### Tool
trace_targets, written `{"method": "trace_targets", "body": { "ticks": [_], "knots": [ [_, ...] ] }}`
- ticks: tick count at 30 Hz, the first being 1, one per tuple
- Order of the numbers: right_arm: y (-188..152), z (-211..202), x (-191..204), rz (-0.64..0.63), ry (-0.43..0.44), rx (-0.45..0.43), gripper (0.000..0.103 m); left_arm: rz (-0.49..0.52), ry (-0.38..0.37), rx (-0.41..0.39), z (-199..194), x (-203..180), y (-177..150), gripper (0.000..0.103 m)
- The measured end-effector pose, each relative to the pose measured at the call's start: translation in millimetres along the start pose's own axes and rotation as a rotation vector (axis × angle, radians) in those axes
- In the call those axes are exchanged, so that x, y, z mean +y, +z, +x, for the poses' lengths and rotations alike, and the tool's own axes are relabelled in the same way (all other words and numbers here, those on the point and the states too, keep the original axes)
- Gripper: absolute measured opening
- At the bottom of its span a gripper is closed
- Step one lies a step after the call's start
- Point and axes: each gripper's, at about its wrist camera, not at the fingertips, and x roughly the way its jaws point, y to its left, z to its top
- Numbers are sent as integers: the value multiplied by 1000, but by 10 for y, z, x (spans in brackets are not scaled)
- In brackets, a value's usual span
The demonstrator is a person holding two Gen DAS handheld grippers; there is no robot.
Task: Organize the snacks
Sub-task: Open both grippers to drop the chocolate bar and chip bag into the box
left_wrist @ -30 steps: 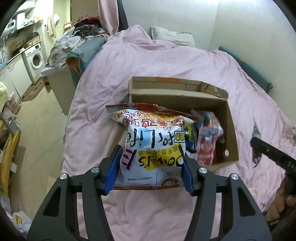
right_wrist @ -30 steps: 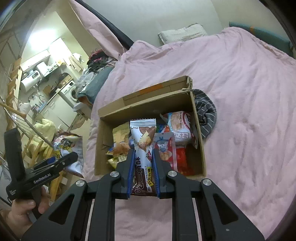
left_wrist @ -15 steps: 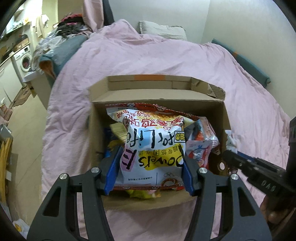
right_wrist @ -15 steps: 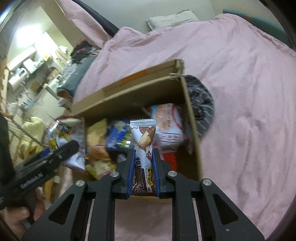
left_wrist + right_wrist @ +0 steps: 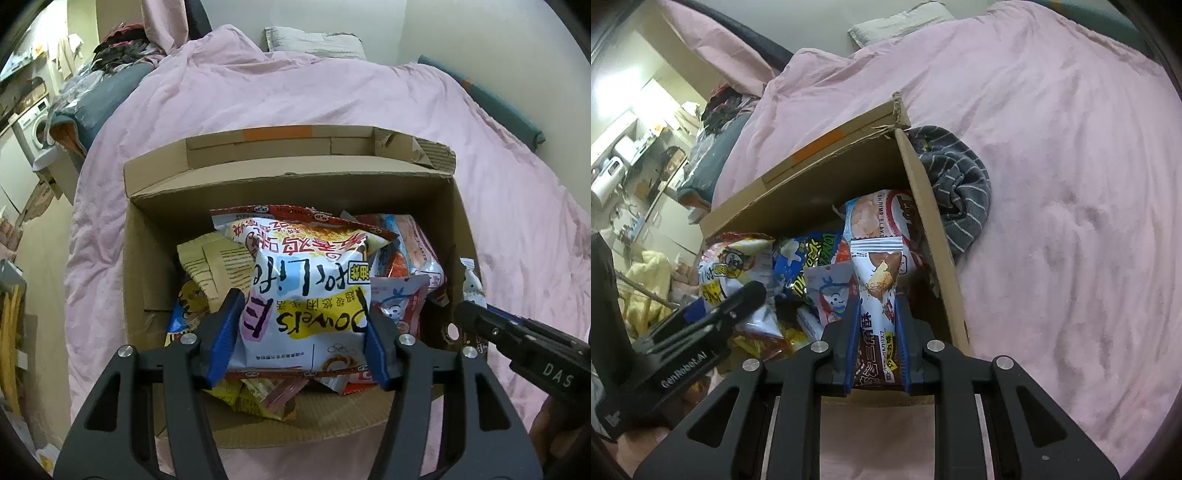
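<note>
Your left gripper [image 5: 301, 332] has its blue pads clamped on both sides of a large white snack bag [image 5: 306, 291] with yellow and red print, pinching it near its lower seam; the bag stands up between the fingers and reaches forward over the open cardboard box [image 5: 288, 173], which lies directly ahead of and below the jaws on the pink duvet [image 5: 258, 96]. Under and around that bag, inside the box, you have a tan paper packet [image 5: 214, 264] just left of the left finger and a red-and-white shrimp flake bag [image 5: 413, 243] ahead to the right. Your right gripper [image 5: 875, 328] is closed to a narrow gap, squeezing a slim brown and white biscuit packet [image 5: 877, 295] that sticks up and forward between the pads, over the box's near right corner. Ahead of that packet the shrimp flake bag leans against the right wall of the box; to the left of the fingers lie a blue and green packet [image 5: 809, 262] and a pale packet with a cartoon figure [image 5: 831, 291]. Just outside the box wall, ahead and to the right of your right gripper, a grey striped cloth [image 5: 956, 188] sits bunched on the duvet. Each gripper shows at the edge of the other's view, close beside the box
</note>
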Motion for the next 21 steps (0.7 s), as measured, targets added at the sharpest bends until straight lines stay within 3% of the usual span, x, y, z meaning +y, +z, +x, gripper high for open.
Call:
{"method": "trace_targets", "body": {
  "ticks": [2, 4, 12, 14, 15, 16, 19, 21],
  "knots": [
    [13, -2, -9, 4, -4, 0, 20, 8, 15, -5, 2, -19, 3, 64],
    [21, -4, -29, 11, 0, -1, 23, -1, 22, -18, -10, -14, 9, 78],
    [68, -143, -74, 60, 46, -62, 25, 55, 60, -72, -109, -60, 12, 81],
    [73, -173, -47, 53, 51, -75, 40, 48, 69, -88, -148, -40, 22, 81],
    [75, -185, -34, 49, 51, -82, 68, 45, 78, -92, -160, -28, 25, 81],
    [77, -206, -19, 44, 46, -96, 82, 42, 89, -95, -168, -15, 31, 81],
    [83, -292, 56, 17, 41, -138, 83, 25, 121, -98, -196, 50, 34, 83],
    [87, -335, 99, 1, 46, -157, 87, 0, 138, -98, -220, 110, 39, 94]
  ]
}}
